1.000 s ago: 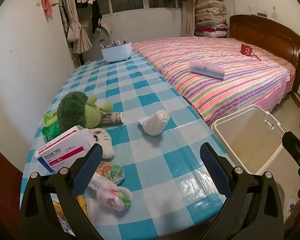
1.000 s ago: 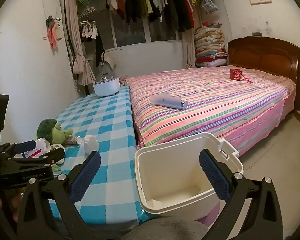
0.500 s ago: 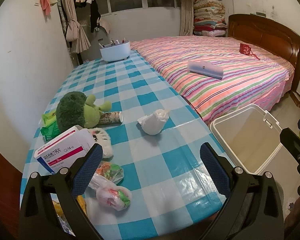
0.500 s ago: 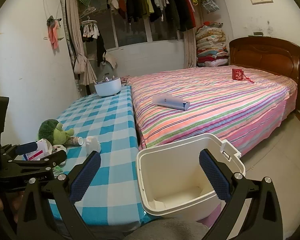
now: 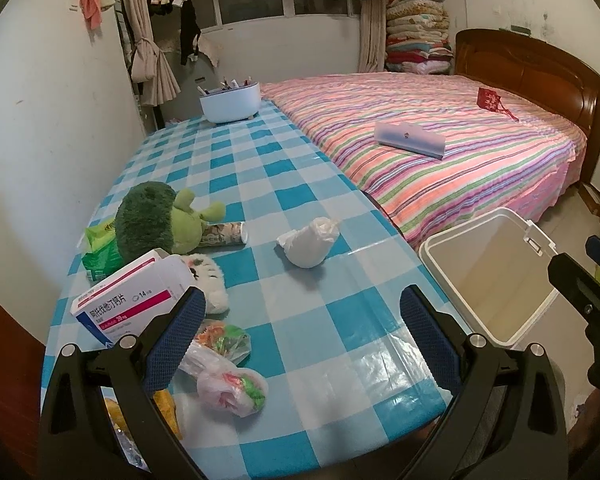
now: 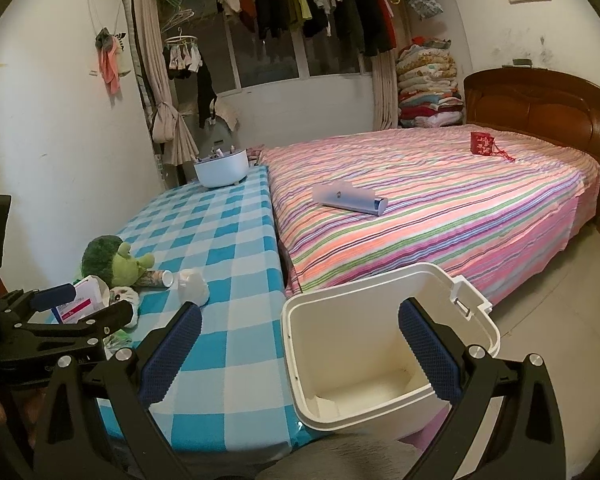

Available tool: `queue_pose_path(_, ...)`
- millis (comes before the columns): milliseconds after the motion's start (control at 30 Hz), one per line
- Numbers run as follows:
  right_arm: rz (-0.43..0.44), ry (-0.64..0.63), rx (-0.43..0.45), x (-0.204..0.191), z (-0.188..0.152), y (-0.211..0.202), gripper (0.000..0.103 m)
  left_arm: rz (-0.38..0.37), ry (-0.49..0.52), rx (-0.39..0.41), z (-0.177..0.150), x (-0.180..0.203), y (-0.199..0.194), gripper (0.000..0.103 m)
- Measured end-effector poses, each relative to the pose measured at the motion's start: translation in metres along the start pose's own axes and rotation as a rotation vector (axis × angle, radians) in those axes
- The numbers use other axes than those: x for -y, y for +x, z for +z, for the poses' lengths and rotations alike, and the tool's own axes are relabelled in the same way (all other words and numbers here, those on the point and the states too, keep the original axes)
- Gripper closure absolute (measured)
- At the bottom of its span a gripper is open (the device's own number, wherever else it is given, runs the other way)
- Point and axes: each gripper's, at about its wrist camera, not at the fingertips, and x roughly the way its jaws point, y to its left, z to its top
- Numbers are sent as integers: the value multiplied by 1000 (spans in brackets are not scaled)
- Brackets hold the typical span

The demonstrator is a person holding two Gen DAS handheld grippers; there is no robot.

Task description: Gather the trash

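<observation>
A crumpled white tissue wad (image 5: 310, 245) lies mid-table on the blue checked cloth (image 5: 260, 184); it also shows in the right wrist view (image 6: 194, 285). Two plastic wrappers with coloured bits (image 5: 232, 390) (image 5: 222, 340) lie near the front edge, by my left gripper (image 5: 300, 334), which is open and empty above the table front. An open white bin (image 6: 380, 344) stands on the floor right of the table; it also shows in the left wrist view (image 5: 488, 272). My right gripper (image 6: 300, 354) is open and empty just above the bin's rim.
A green plush toy (image 5: 156, 216), a medicine box (image 5: 128, 300), a small tube (image 5: 226, 234) and a green packet (image 5: 98, 246) sit at the table's left. A white organiser (image 5: 230, 102) stands at the far end. The striped bed (image 5: 440, 148) borders the table's right.
Both views have shifted only slightly; the left gripper has edged a little over the table. Both grippers stay open, and nothing on the table has moved.
</observation>
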Motion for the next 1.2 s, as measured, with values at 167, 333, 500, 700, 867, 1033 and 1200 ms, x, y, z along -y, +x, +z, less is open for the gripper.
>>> queue_pose_path(167, 1, -3, -1, 0, -1, 0, 7, 3, -3, 5, 0, -2, -2, 7)
queue_pose_path(333, 5, -7, -9, -2, -3, 0, 7, 5, -9, 7, -1, -5, -6, 7)
queue_pose_path(500, 13, -10, -13, -3, -3, -1, 7, 8, -7, 7, -1, -8, -7, 7)
queue_pose_path(700, 26, -25, -17, -7, -3, 1, 7, 13, -9, 12, -2, -11, -8, 7)
queue_pose_path(867, 41, -37, -22, -11, -2, 6, 7, 31, -14, 24, -5, -19, -13, 7)
queue_pose_path(1033, 69, -65, -23, -21, -2, 9, 7, 45, -31, 23, -8, -31, -19, 7)
queue_pose_path(1200, 100, -96, -18, -34, 1, 13, 7, 67, -64, 16, -12, -44, -22, 7)
